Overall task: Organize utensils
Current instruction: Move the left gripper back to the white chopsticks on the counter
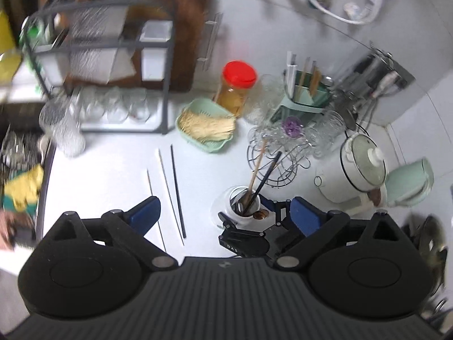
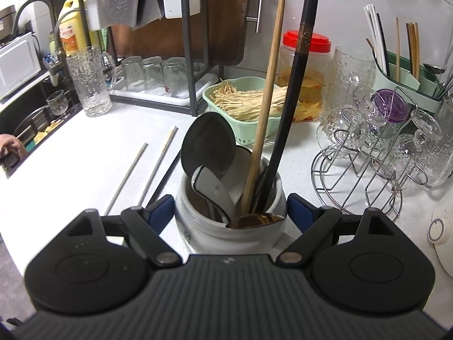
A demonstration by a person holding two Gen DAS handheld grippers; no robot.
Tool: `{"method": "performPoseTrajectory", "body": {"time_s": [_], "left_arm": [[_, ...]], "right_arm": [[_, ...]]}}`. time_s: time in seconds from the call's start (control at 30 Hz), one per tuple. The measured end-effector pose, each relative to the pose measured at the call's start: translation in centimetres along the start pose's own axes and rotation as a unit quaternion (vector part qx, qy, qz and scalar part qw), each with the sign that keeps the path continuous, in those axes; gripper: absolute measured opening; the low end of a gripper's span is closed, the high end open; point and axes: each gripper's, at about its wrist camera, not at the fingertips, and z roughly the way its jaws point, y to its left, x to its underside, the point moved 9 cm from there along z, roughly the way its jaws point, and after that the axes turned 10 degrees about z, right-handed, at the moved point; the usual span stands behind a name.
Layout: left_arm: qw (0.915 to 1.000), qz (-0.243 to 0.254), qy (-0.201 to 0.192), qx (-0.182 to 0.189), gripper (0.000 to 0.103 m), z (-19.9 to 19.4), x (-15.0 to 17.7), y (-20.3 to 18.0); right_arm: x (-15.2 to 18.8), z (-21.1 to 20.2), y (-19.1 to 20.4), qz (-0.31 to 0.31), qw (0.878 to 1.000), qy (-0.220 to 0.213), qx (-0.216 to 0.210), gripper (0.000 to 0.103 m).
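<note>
Left gripper (image 1: pixel 223 212) fills the bottom of its own view, jaws spread wide with nothing between them, high above the white counter (image 1: pixel 113 170). At centre-left of that frame three loose chopsticks (image 1: pixel 175 192) lie side by side, two pale and one black. Right of centre stands the white utensil jar (image 1: pixel 245 205), already holding a wooden chopstick and a black one; the right gripper (image 1: pixel 279 212) sits around it.

In the right wrist view, the right gripper (image 2: pixel 229 212) straddles the jar (image 2: pixel 226 226) at lower centre, each blue pad beside the jar wall; whether they press it I cannot tell. Spoons (image 2: pixel 208 144) and the two upright chopsticks (image 2: pixel 269 99) crowd the jar's mouth. The loose chopsticks (image 2: pixel 158 164) lie at left of centre.

Judging by this, the next step is fetching a loose chopstick. Pinch one near its middle, lift it clear of its neighbours, tilt it upright, and slide it into the gap beside the standing pair while the right gripper steadies the jar.
</note>
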Motion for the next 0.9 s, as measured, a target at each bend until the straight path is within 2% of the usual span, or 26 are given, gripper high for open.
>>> {"method": "performPoseTrajectory", "body": {"time_s": [0.1,0.17,0.4,0.47,0.6,0.8,0.9], "left_arm": [[0.9996,-0.027,0.007,0.004,0.100,0.6,-0.3,0.7],[0.9995,-0.030,0.012,0.000,0.100,1.2,-0.3,0.8],[0.9978,-0.049,0.037,0.023,0.100,3.4,0.3,1.2],[0.9982,-0.044,0.036,0.020,0.100,4.1,0.4,1.3],[0.9983,-0.040,0.010,0.041,0.100,6.3,0.4,2.3],[1.0000,-0.007,0.003,0.001,0.100,10.9,0.4,5.9],[0.9998,-0.013,0.014,-0.007,0.100,13.5,0.8,8.0]], "right_arm": [[0.0,0.0,0.0,0.000,1.000,0.001,-0.003,0.088],[0.0,0.0,0.0,-0.001,1.000,0.001,-0.004,0.088],[0.0,-0.1,0.0,-0.002,1.000,0.007,-0.007,0.088],[0.0,-0.1,-0.1,-0.002,1.000,0.007,-0.008,0.088],[0.0,-0.1,-0.1,0.001,1.000,0.006,-0.004,0.088],[-0.1,-0.2,-0.5,0.010,1.000,0.010,0.006,0.088],[-0.1,-0.3,-0.8,0.013,1.000,0.009,0.010,0.088]]}}
